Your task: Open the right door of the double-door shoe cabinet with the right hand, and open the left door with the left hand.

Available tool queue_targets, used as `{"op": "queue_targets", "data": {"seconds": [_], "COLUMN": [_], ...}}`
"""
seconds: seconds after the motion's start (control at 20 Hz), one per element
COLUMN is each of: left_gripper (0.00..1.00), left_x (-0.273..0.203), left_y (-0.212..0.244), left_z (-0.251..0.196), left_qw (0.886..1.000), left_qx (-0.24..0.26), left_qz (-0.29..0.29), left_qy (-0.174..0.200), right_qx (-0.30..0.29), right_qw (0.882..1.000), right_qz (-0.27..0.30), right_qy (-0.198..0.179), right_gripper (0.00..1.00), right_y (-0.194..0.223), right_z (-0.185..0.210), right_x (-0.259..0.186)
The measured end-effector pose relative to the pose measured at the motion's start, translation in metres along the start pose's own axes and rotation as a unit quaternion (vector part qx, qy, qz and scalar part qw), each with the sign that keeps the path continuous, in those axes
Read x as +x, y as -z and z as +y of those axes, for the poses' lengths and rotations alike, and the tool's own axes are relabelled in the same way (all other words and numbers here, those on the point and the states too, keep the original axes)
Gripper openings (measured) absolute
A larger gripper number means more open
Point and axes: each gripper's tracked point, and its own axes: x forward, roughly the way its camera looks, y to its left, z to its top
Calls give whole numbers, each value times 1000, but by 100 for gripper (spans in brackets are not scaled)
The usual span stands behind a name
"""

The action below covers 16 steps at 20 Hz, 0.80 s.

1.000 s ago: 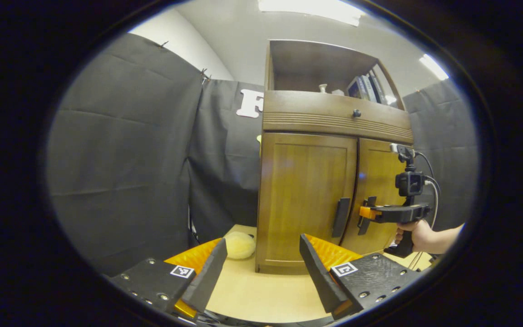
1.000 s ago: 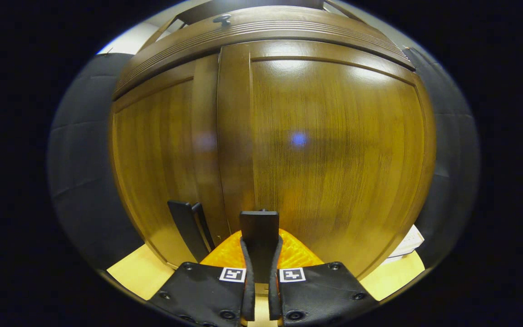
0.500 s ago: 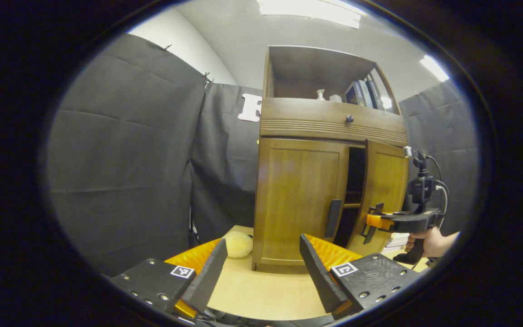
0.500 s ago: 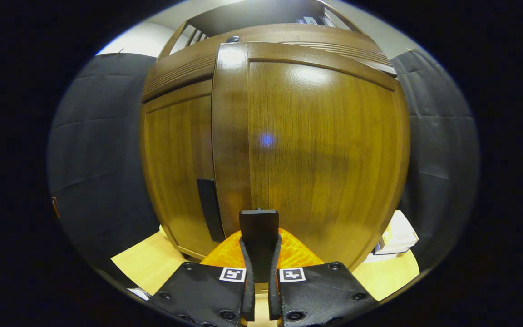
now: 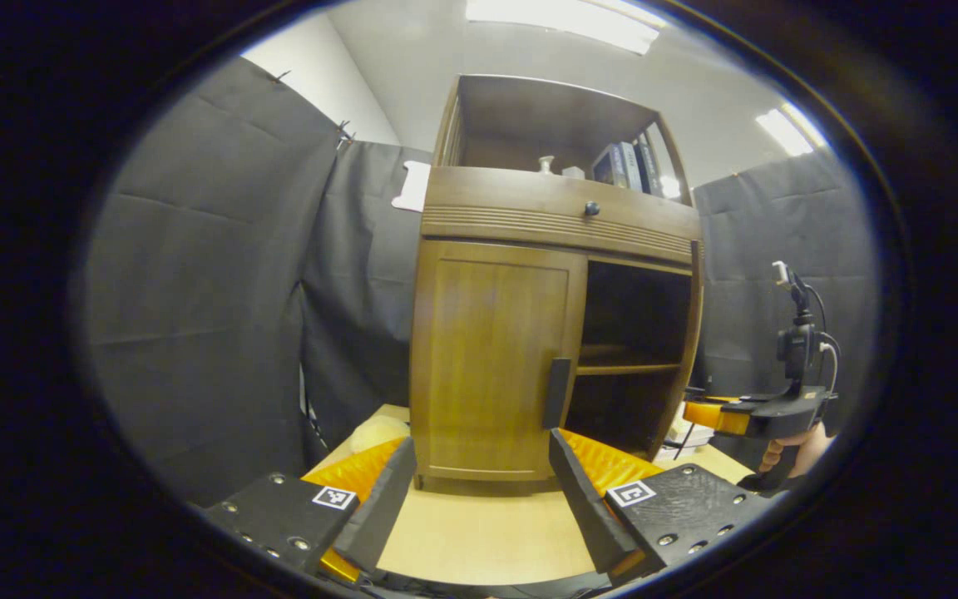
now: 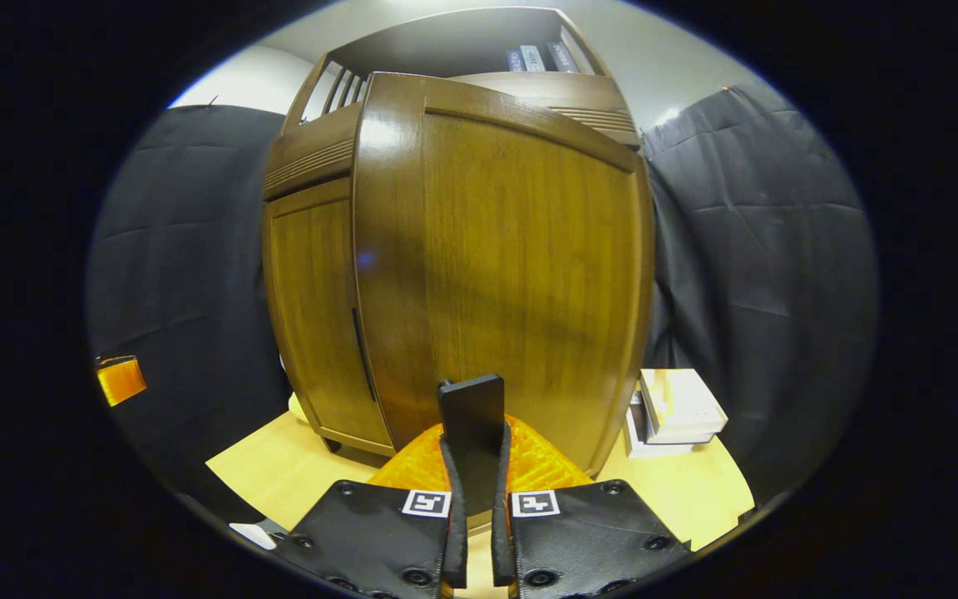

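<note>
— While the shoe cabinet (image 5: 529, 333) stands on the pale tabletop (image 5: 479, 541) against the black cloth, how many of its two doors are open?

— One. The right door (image 6: 520, 283) is swung wide; in the left gripper view it shows edge-on at the cabinet's right side, and the compartment behind it is dark, with one shelf (image 5: 624, 366) across it. The left door (image 5: 491, 358) is flat and closed, its one dark handle (image 5: 556, 393) upright along its inner edge.

— And the right gripper (image 6: 474, 416)?

— Its two fingers are pinched together on the right door's handle (image 6: 472, 408), the dark bar standing up between them. The left gripper view shows that gripper off to the right, a hand (image 5: 795, 449) gripping its grip.

— The left gripper (image 5: 479, 474)?

— Fingers spread wide apart, holding nothing, low in front of the left door and clear of the cabinet.

— Anything else to count?

— One drawer (image 5: 558, 212) with one round knob (image 5: 590, 209) above the doors, and an open shelf on top holding a few upright books (image 5: 630, 165) and a small pale ornament (image 5: 545, 164). One yellowish soft lump (image 5: 375, 433) lies by the cabinet's left foot. A small stack of pale boxes (image 6: 674, 403) sits by its right side.
</note>
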Motion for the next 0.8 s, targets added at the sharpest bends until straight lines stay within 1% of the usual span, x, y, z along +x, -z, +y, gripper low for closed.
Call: {"op": "queue_targets", "data": {"seconds": [0.1, 0.15, 0.2, 0.3, 0.4, 0.5, 0.55, 0.6, 0.65, 0.7, 0.75, 0.8], "left_gripper": [96, 96, 96, 96, 96, 95, 95, 95, 95, 95, 95, 95], "left_x": [3, 3, 4, 6, 8, 9, 10, 11, 11, 12, 11, 12], "left_y": [0, 1, 2, 2, 4, 4, 4, 5, 5, 6, 5, 5], "left_z": [-3, -3, -5, -7, -10, -12, -13, -13, -14, -15, -15, -15], "left_qw": [1000, 1000, 1000, 999, 999, 998, 998, 998, 997, 997, 997, 997], "left_qx": [-2, -1, 1, 4, 1, -4, -5, -5, -4, -2, -1, 0], "left_qz": [-3, -4, -4, -3, -3, 2, 3, 4, 7, 10, 12, 14], "left_qy": [17, 24, 31, 41, 53, 62, 66, 69, 72, 75, 78, 80], "right_qx": [1, 1, 2, 13, 21, 27, 35, 43, 48, 48, 45, 40], "right_qw": [1000, 1000, 1000, 999, 998, 997, 996, 995, 994, 994, 995, 996], "right_qz": [0, -1, -2, -6, -6, -12, -14, -15, -15, -16, -18, -18], "right_qy": [10, 17, 24, 35, 54, 75, 82, 87, 93, 96, 91, 79], "right_gripper": [13, 11, 13, 13, 10, 12, 11, 11, 9, 8, 6, 5], "right_y": [0, 1, 2, 3, 6, 14, 16, 8, 9, 19, 21, 22], "right_z": [-14, -20, -29, -48, -75, -106, -118, -122, -134, -150, -156, -161], "right_x": [-15, -22, -30, -42, -55, -69, -73, -73, -75, -75, -78, -76]}}
